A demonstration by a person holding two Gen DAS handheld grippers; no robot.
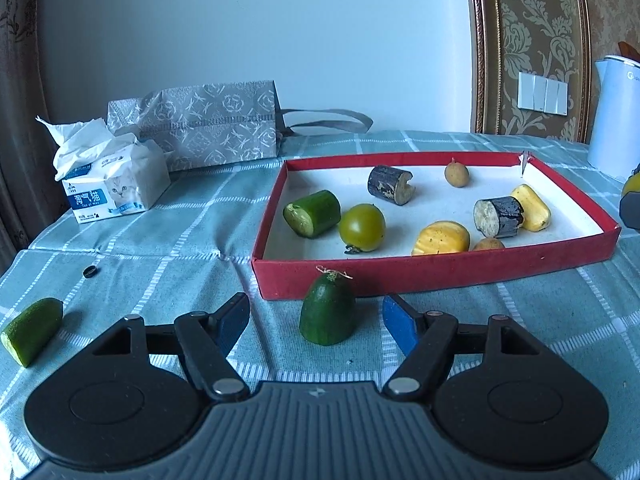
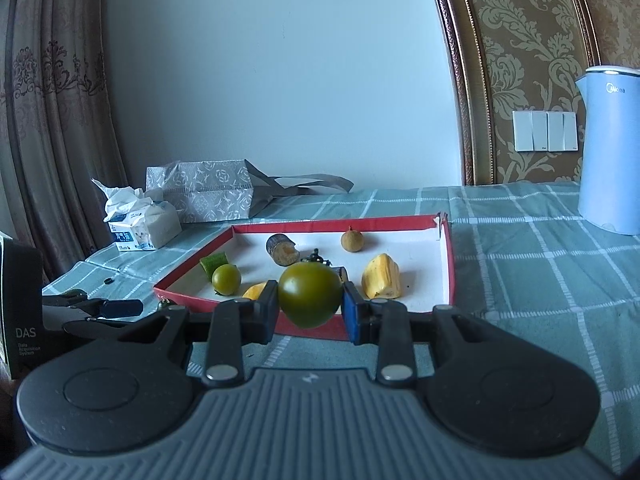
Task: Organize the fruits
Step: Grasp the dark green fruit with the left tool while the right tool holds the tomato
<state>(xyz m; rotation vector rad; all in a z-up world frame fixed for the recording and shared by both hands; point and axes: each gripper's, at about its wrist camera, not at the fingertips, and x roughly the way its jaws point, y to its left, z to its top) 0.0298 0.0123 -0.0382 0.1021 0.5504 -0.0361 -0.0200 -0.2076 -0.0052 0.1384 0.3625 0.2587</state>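
A red-walled box (image 1: 436,274) with a white floor holds a cucumber piece (image 1: 314,213), a green tomato (image 1: 362,227), two dark cane pieces (image 1: 390,184), yellow pieces (image 1: 440,238) and small brown fruits (image 1: 456,174). A green cucumber end (image 1: 327,309) stands on the cloth in front of the box, between the fingers of my open left gripper (image 1: 316,322). Another cucumber piece (image 1: 30,330) lies at the far left. My right gripper (image 2: 309,306) is shut on a green tomato (image 2: 310,294), held above the box's near wall (image 2: 288,322).
A tissue pack (image 1: 108,184) and a grey patterned bag (image 1: 204,124) stand behind on the checked cloth. A pale blue kettle (image 2: 612,148) stands at the right. A small black ring (image 1: 90,271) lies on the cloth. A black box (image 2: 20,308) stands at the left.
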